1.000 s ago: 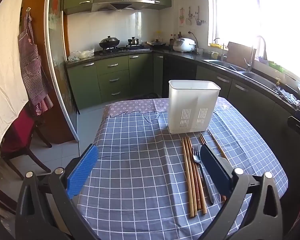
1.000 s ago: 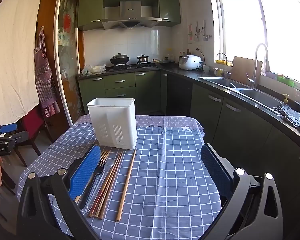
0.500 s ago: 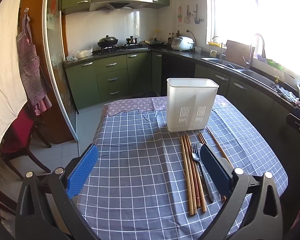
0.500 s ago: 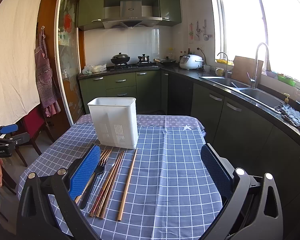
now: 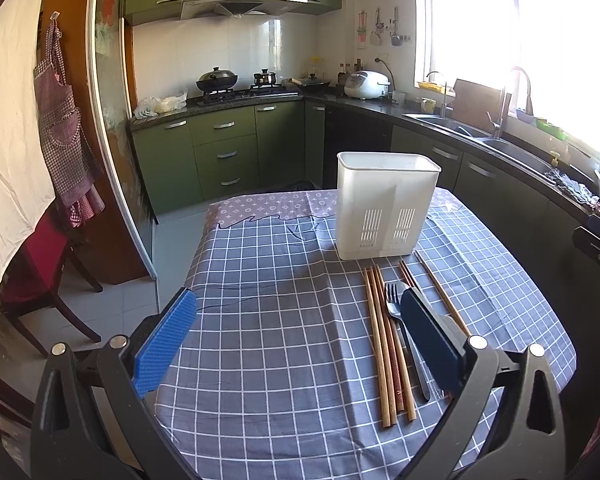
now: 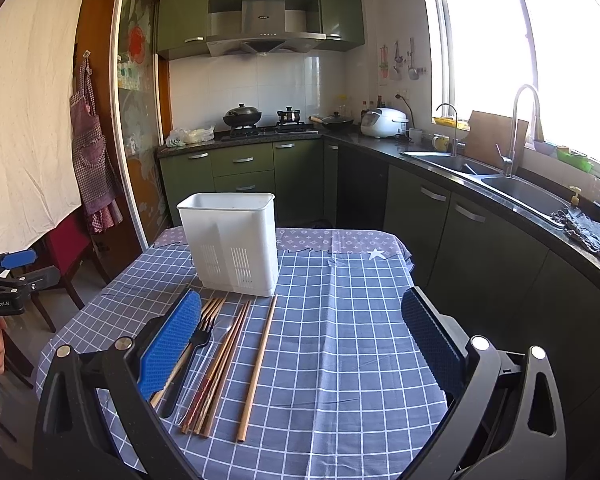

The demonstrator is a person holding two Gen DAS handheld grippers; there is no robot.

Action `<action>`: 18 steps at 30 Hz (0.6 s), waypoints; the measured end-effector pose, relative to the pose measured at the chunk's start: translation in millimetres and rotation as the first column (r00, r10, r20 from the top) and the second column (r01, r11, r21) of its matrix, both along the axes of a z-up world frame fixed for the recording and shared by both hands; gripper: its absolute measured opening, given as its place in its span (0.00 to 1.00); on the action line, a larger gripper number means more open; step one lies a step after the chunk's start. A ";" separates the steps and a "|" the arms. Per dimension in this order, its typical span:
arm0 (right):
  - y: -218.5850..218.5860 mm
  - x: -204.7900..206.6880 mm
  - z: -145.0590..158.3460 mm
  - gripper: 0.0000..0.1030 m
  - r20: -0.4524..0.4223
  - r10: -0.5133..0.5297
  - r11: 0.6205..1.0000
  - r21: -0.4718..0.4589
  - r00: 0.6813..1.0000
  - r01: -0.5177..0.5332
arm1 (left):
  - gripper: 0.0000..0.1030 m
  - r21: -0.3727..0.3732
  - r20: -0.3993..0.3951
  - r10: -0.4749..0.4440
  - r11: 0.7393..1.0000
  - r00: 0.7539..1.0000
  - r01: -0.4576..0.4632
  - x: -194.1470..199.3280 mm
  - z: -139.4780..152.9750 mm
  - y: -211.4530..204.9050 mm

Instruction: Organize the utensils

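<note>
One white utensil holder (image 5: 386, 208) stands on the one bench (image 5: 260, 320). Just in front of the holder lie one dark fork (image 5: 394, 308) and a row of wooden chopsticks (image 5: 380, 340): three left of the fork, one lone chopstick (image 5: 440, 296) far right, and a small bunch between whose number cannot be told, so at least seven. Nearer than the holder are two tools, the left tool (image 5: 298, 294) and the right tool (image 6: 302, 294), each with two blue-padded fingers; behind the holder are one rice cooker (image 5: 367, 79), one apron (image 5: 62, 128) and two taps (image 6: 520, 120).
</note>
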State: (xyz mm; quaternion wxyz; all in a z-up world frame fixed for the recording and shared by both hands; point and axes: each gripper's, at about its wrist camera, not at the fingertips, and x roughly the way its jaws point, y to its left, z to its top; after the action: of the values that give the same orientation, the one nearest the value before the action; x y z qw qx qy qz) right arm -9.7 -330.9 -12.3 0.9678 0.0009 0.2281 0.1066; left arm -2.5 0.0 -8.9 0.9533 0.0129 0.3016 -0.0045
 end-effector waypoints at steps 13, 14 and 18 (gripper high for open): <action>-0.6 -1.3 2.2 0.96 0.003 -0.002 1.000 -0.001 1.000 0.002 | 0.94 0.002 0.005 0.002 1.000 1.000 -0.002 -0.6 1.8 -0.8; -0.5 -1.4 2.4 0.96 0.003 -0.002 1.000 -0.001 1.000 0.002 | 0.94 0.002 0.005 0.002 1.000 1.000 -0.002 -0.7 1.8 -0.9; -1.0 -2.6 2.7 0.96 0.005 -0.003 1.000 0.000 1.000 0.003 | 0.94 0.002 0.005 0.002 1.000 1.000 -0.002 -1.0 2.1 -0.3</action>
State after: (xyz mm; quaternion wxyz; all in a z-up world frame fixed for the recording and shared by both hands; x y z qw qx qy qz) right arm -12.4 -331.9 -9.6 0.9685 0.0007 0.2257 0.1053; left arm -3.4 -0.3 -6.8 0.9540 0.0137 0.2995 -0.0033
